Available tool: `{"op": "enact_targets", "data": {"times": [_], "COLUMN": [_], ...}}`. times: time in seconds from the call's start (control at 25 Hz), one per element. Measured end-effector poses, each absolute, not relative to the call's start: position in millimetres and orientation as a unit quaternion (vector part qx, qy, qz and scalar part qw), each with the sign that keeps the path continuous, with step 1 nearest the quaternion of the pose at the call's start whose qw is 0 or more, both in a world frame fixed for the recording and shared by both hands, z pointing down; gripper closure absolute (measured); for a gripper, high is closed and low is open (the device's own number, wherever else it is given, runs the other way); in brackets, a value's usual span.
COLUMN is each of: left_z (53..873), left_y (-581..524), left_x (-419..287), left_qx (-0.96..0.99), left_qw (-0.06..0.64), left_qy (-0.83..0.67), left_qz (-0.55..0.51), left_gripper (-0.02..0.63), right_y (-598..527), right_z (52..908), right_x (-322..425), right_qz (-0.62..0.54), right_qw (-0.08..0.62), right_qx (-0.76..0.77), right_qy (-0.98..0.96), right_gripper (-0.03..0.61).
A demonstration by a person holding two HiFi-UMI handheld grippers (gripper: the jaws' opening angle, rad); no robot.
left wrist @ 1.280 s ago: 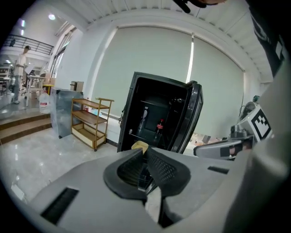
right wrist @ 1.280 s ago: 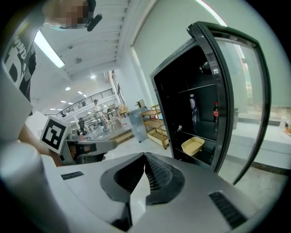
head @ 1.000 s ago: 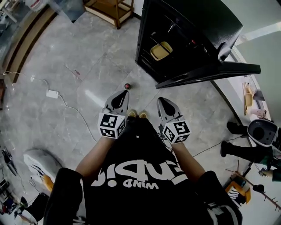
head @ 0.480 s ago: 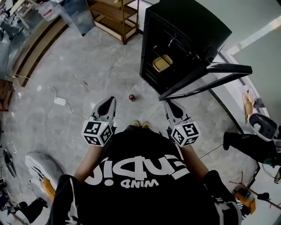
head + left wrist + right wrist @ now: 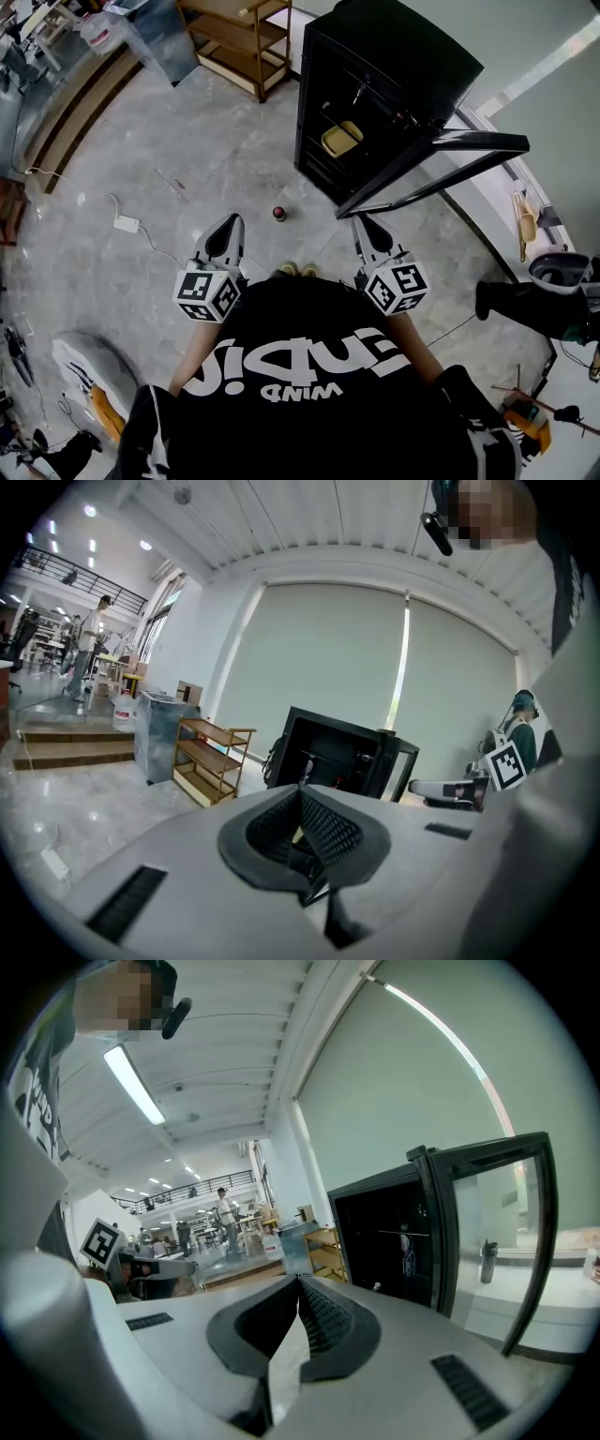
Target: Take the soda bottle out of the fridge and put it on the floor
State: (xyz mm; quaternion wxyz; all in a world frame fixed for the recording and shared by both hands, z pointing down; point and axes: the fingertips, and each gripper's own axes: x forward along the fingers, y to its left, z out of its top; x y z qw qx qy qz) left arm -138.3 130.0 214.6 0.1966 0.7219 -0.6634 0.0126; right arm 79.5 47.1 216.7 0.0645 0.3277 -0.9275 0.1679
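Note:
The soda bottle [image 5: 278, 214], seen from above as a small dark round with a red cap, stands on the grey marble floor in front of the black fridge [image 5: 375, 75]. The fridge door [image 5: 441, 155] hangs open to the right. A yellow container [image 5: 342, 138] sits on a shelf inside. My left gripper [image 5: 230, 225] is held near my body, below and left of the bottle, shut and empty [image 5: 302, 794]. My right gripper [image 5: 364, 225] is level with it on the right, below the door's edge, jaws together with nothing in them [image 5: 300, 1283].
A wooden shelf rack [image 5: 239, 37] stands left of the fridge. A white power adapter [image 5: 127, 223] with its cable lies on the floor at the left. My yellow shoes [image 5: 298, 272] point at the bottle. Another person's black shoes [image 5: 506, 305] are at the right.
Both grippers have drawn back toward my body and spread apart, away from the bottle. The bottle has stayed upright on the floor. The head view has lifted, showing more of the fridge and the shelf.

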Motion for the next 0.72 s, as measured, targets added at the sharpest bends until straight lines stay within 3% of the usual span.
{"op": "enact_targets", "data": {"times": [0.36,0.72], "left_z": [210.8,216.2], "left_y": [115.3,104.7], "left_x": [-132.4,-120.6], "left_qx": [0.731,0.736], "left_qw": [0.130,0.122], "left_qy": [-0.669,-0.665], "left_qz": [0.025,0.037], "left_gripper": [0.606,0.606], "right_y": [41.2,37.4], "right_z": [216.5,221.4], "right_x": [64.7,60.7], "right_qz": [0.140,0.123], "right_qw": [0.054,0.064], "right_qx": [0.328,0.335], "right_qy": [-0.933,-0.932], "right_gripper": [0.554,0.554]}}
